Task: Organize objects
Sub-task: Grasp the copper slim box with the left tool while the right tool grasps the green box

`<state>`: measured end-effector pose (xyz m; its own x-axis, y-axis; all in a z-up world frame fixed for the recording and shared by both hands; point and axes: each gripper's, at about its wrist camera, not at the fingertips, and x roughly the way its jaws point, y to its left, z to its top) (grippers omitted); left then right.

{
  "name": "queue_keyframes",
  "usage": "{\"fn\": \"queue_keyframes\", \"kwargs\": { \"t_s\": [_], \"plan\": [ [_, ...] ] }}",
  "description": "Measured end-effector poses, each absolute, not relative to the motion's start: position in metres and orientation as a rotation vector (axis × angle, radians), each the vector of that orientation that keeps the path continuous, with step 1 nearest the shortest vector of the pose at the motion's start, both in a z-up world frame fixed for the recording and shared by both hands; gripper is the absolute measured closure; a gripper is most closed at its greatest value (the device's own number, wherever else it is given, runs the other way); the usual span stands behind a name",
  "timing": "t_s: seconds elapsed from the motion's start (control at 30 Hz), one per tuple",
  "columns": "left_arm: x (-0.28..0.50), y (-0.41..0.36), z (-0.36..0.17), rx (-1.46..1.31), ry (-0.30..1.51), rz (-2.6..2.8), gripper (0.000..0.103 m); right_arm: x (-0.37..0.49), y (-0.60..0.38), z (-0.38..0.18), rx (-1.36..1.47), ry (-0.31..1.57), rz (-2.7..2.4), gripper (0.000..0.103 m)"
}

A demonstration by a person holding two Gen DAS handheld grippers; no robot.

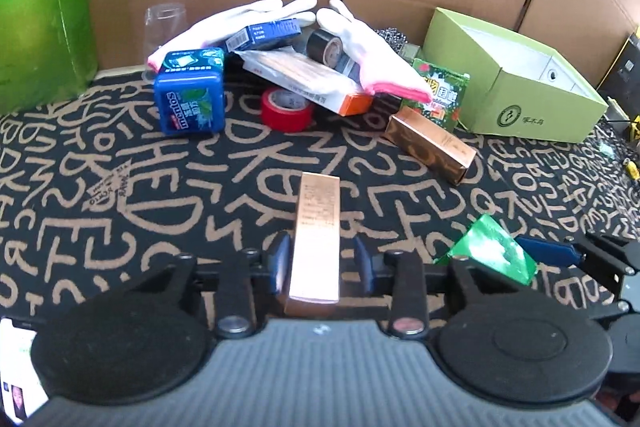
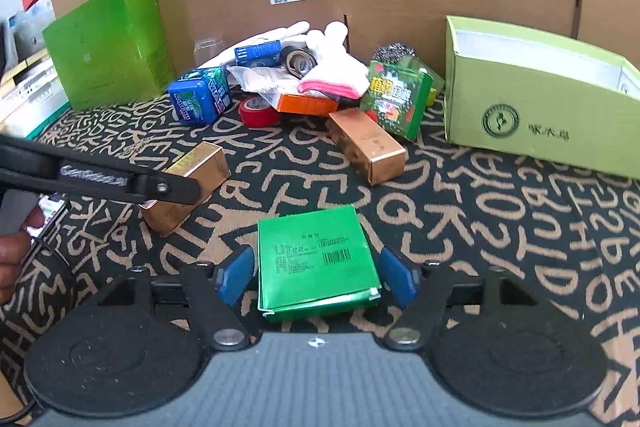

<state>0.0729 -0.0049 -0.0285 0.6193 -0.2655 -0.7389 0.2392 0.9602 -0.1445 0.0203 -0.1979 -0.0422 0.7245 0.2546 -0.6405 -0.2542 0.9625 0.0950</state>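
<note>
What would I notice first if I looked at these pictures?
Probably the black rug covered in tan squiggly letters. Then the messy pile at the back, by the cardboard wall: white gloves, a blue Mentos tub and red tape. Up close, a shiny copper box sits between the left gripper fingers.

Bright even light, soft focus, fisheye bending at edges.
</note>
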Motion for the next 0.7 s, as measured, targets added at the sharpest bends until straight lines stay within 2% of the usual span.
{"fn": "queue_keyframes", "kwargs": {
  "t_s": [0.1,0.13,0.17,0.2,0.47,0.7],
  "plan": [
    [0.072,-0.005,-0.032,-0.051,0.851,-0.269,0.069,0.023,-0.196,-0.046,-0.021,0.724,0.285,0.029],
    [0.071,-0.004,-0.032,-0.057,0.854,-0.272,0.076,0.023,-0.196,-0.048,-0.021,0.727,0.285,0.029],
    [0.070,-0.004,-0.033,-0.065,0.855,-0.271,0.079,0.024,-0.195,-0.049,-0.027,0.726,0.284,0.029],
    [0.070,-0.004,-0.033,-0.072,0.857,-0.272,0.079,0.022,-0.195,-0.049,-0.035,0.718,0.282,0.035],
    [0.069,-0.032,-0.007,-0.083,0.800,-0.360,0.080,0.019,-0.214,-0.037,0.022,0.671,0.281,0.036],
    [0.087,-0.081,0.035,-0.066,0.696,-0.464,0.080,0.034,-0.261,0.009,0.016,0.549,0.210,0.036]
  ]
}}
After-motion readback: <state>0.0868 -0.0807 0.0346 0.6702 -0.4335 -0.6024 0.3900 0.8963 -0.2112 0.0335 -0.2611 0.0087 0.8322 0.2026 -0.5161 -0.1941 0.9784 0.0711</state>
